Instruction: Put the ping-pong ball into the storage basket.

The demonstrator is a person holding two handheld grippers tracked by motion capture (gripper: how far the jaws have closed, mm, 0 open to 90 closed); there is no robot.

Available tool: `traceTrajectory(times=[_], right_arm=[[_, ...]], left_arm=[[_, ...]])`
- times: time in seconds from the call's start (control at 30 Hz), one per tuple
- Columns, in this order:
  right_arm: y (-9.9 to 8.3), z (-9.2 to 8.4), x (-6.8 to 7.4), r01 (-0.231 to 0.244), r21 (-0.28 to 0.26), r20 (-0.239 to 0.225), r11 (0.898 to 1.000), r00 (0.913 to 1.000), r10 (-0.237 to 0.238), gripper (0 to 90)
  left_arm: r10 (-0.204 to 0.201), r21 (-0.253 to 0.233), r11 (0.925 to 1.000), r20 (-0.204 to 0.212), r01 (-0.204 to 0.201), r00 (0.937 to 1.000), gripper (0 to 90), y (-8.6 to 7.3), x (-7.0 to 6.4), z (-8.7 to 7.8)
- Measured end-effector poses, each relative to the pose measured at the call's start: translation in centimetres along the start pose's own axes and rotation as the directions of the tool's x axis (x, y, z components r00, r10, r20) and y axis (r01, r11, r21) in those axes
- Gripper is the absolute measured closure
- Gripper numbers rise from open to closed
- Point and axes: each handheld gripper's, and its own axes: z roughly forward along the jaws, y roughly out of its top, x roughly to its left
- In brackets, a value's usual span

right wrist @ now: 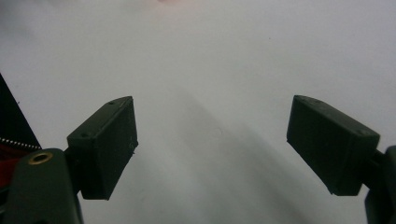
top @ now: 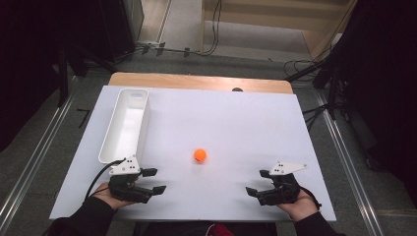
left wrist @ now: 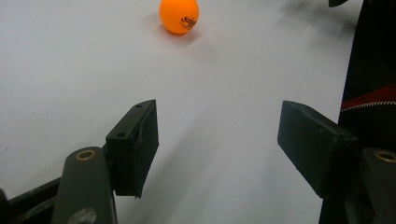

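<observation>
From above, the ball (top: 199,155) lies on the white surface (top: 236,123) between the left tongs (top: 153,180) and right tongs (top: 257,182), well apart from both; a white bin (top: 125,125) stands at the far left. The left tongs' view shows dark print on the ball (left wrist: 179,16), too small to read. Both tongs stand open and hold nothing. In the right tongs' (right wrist: 212,140) view only a faint orange blur sits at the top edge.

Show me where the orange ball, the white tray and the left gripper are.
orange ball (top: 199,155): high view, middle of the ball.
white tray (top: 109,140): high view, its left wall.
left gripper (top: 153,180): high view, midway between its open jaws.
</observation>
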Motion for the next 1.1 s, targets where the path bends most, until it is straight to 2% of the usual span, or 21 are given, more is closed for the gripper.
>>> traceTrajectory(times=[0.97, 1.1], right_arm=[[-0.28, -0.04, 0.2, 0.01, 0.018, 0.012, 1.0, 0.9999, -0.01, 14.9], [-0.21, -0.06, 0.1, 0.007, 0.009, 0.006, 1.0, 1.0, -0.007, 15.0]], left_arm=[[-0.01, 0.01, 0.9999, 0.001, 0.01, 0.9999, 29.5, 0.12, 0.09, 0.19], [-0.015, -0.002, 0.9999, 0.0, 0.015, 0.9999, 29.5, 0.11, 0.05, 0.12]])
